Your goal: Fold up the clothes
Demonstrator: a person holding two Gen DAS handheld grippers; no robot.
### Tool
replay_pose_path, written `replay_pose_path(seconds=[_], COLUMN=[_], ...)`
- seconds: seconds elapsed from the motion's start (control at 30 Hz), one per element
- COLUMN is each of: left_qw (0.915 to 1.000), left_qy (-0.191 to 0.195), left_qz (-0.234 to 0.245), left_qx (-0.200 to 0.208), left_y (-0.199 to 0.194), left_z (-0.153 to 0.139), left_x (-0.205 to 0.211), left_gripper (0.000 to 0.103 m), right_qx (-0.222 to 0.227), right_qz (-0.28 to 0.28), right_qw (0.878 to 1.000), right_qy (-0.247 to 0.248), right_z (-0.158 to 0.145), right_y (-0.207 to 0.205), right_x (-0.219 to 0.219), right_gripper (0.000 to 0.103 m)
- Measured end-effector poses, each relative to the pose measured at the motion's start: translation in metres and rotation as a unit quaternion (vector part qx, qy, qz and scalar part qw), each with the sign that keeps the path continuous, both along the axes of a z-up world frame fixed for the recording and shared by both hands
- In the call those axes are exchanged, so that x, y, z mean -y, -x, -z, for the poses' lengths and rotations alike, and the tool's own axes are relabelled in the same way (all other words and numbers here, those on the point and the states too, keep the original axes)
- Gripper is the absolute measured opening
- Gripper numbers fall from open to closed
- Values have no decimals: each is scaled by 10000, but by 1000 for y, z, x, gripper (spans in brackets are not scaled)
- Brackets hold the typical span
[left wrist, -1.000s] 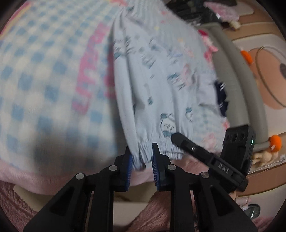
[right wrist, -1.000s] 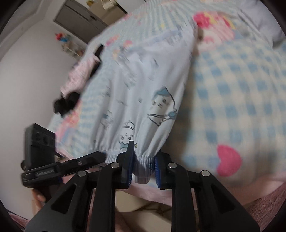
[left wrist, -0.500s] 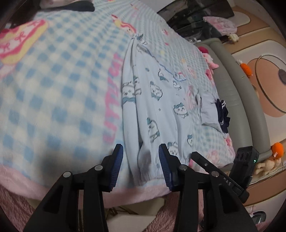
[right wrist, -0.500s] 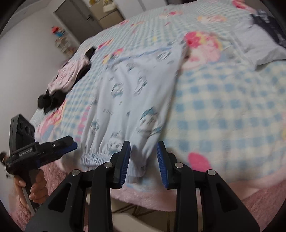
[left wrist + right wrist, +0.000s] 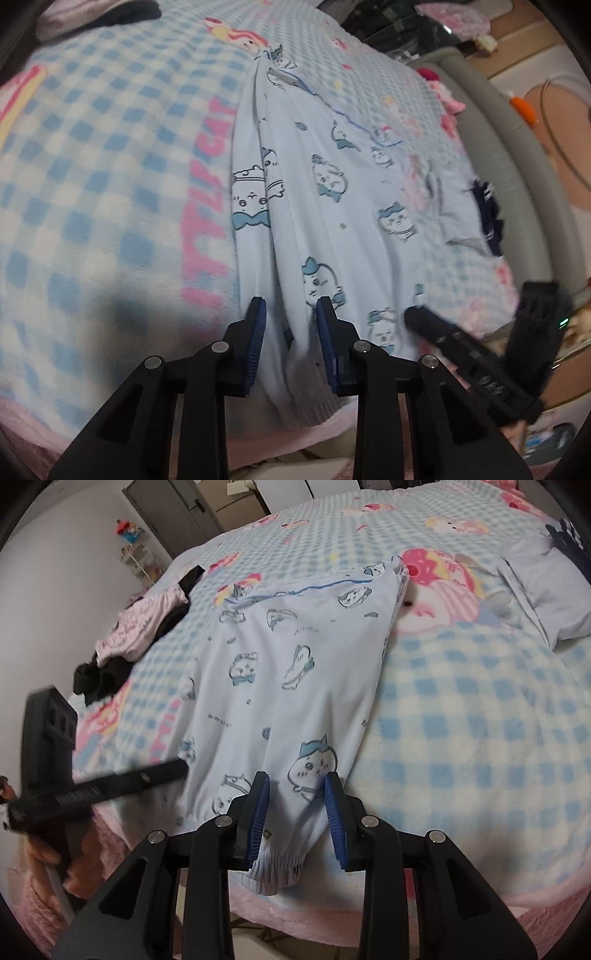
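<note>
While both hover low over one pyjama [image 5: 332, 221] hem, left gripper [image 5: 290, 343] and right gripper [image 5: 297, 812] gape wide, gripping nothing; one blanket [image 5: 480, 720] beneath.

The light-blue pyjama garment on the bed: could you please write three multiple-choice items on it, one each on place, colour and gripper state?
1. Where does the light-blue pyjama garment lie?
A. Spread on the checked blanket
B. On the floor
C. Hung on the door

2. What colour are the pads of the right hand-held gripper?
A. Red
B. Blue
C. White

3. How does the left hand-held gripper stand?
A. Shut on the hem
B. Out of view
C. Open, astride the fabric

Answers:
1 A, the garment lies flat on the blue-and-white checks.
2 B, both pads show blue.
3 C, a clear gap shows between the pads, with cloth lying loose there.
</note>
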State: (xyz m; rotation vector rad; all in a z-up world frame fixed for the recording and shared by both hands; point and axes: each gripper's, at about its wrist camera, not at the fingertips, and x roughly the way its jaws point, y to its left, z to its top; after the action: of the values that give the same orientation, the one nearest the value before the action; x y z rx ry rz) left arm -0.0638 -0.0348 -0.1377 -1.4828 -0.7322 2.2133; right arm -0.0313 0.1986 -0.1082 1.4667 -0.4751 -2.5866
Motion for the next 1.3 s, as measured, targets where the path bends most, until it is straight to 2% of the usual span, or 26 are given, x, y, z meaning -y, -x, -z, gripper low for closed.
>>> replay_pose_path(seconds=[0.07,0.13,0.2,0.27,0.37,0.53,0.63,0.7,0.77,0.83,0.93,0.97,1.0,1.07,1.2,1.3], left_qw=[9996,9988,9992,9997,9994,9974,9981,9986,9983,9981,9983,9981,9977,9961,9897,9855], left_qy=[-288,-437,-327,-163,13,-13,164,119,72,104,354,465,576,796,1235,1463], left_qz=[22,4,-35,-64,-235,-598,-579,-512,-511,-604,-448,-356,-265,-81,287,437], left_qx=[-76,-228,-213,-165,-252,-399,-145,100,260,112,-102,-171,-241,-381,-659,-744], left_y=[0,-1,0,2,-4,-19,-17,-14,-12,-13,-7,-5,-2,4,15,19], left_z=[-2,-6,-4,0,-4,-13,0,12,19,7,-1,-2,-3,-6,-11,-12], left_x=[4,5,3,0,3,23,28,29,30,33,20,13,6,-7,-34,-44], left_gripper=[12,12,9,2,1,1,1,1,3,12,16,21,32,42,42,41], right_qx=[12,45,-53,-125,-112,-88,-87,-31,216,349,119,21,-68,-246,-113,-23], right_qz=[101,297,430,489,595,680,711,680,655,668,673,662,578,405,107,118], right_qw=[9999,9992,9984,9985,9981,9976,9974,9973,9957,9951,9956,9956,9959,9959,9967,9961], right_qy=[52,253,375,209,116,16,26,-272,-620,-642,-636,-656,-696,-774,-793,-877], right_z=[1,0,-5,-8,-9,-8,-7,-4,9,14,-2,-9,-13,-23,-14,-4], right_y=[-1,0,1,2,2,-2,2,8,13,12,9,8,12,19,38,35], right_x=[-2,-8,-11,-10,-14,-22,-26,-22,-19,-21,-22,-22,-18,-10,9,14], right_gripper=[31,31,31,31,31,32,37,37,37,37,37,37,37,37,37,38])
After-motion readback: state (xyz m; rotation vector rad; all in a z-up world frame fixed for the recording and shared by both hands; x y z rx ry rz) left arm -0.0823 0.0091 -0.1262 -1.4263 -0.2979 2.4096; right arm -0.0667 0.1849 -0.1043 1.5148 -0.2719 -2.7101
